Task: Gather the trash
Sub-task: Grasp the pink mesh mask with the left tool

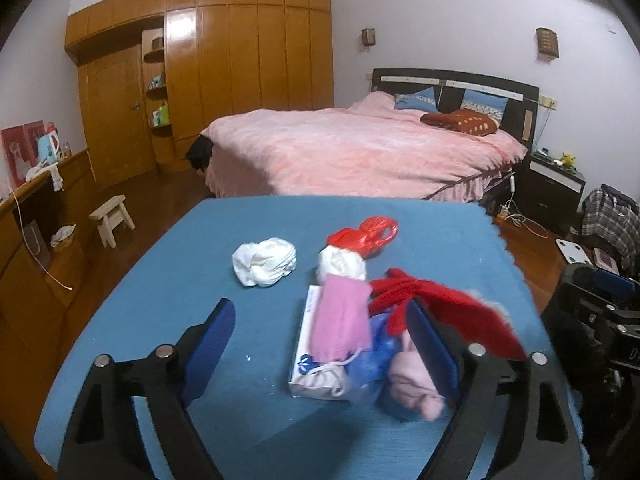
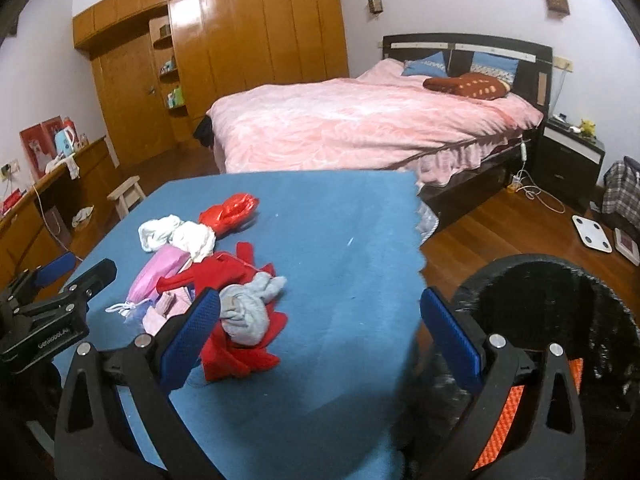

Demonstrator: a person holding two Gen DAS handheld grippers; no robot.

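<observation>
A pile of trash lies on the blue table (image 1: 260, 420): a pink face mask (image 1: 342, 320), a white tissue box (image 1: 308, 360), crumpled white paper (image 1: 266, 262), a red plastic bag (image 1: 366, 236), red cloth (image 1: 440, 304) and pale pink cloth (image 1: 412, 384). My left gripper (image 1: 324, 340) is open, its jaws standing either side of the mask and box. My right gripper (image 2: 324, 332) is open and empty above the table's right edge, beside the red cloth (image 2: 236, 344) and a grey sock (image 2: 250, 308). A black trash bin (image 2: 552, 320) stands at the lower right.
A bed with pink bedding (image 1: 360, 152) stands behind the table, a wooden wardrobe (image 1: 224, 72) at the back left. A small stool (image 1: 112, 218) and a desk (image 1: 36, 216) are at the left. A scale (image 2: 592, 234) and bags lie on the floor at the right.
</observation>
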